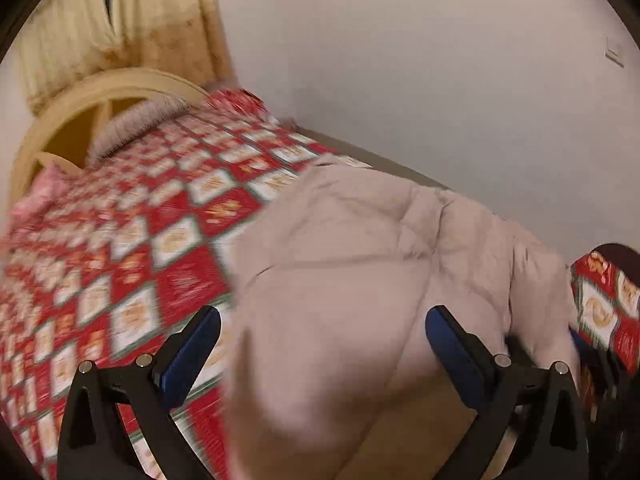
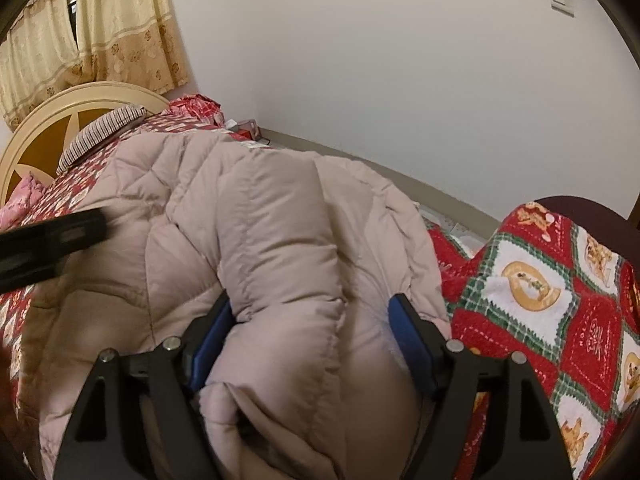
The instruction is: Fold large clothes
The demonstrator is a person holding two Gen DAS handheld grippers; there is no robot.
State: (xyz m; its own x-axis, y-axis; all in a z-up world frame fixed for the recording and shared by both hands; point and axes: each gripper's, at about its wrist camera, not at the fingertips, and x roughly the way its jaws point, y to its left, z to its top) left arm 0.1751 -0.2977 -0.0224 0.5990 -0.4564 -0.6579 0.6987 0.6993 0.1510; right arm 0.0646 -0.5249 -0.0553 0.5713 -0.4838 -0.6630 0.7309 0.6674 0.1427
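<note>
A large beige puffer jacket point(image 1: 360, 264) lies on the bed and fills the lower middle of both views point(image 2: 256, 232). My left gripper point(image 1: 322, 334) is open with its jaws wide; a bulge of the jacket sits between them, touching the right finger only. The left view is blurred by motion. My right gripper point(image 2: 310, 320) has its jaws closed on a thick fold of the jacket, both blue pads point(image 2: 412, 344) pressing into the padding. The left gripper's black body point(image 2: 44, 240) shows at the left edge of the right wrist view.
The bed carries a red, white and green patterned quilt point(image 1: 132, 248) that also shows at the right point(image 2: 560, 300). A cream headboard point(image 2: 60, 120), a striped pillow point(image 2: 100, 132), a pink cushion point(image 2: 20, 200) and yellow curtains point(image 2: 100, 32) are at the far left. A white wall point(image 2: 400, 60) runs alongside.
</note>
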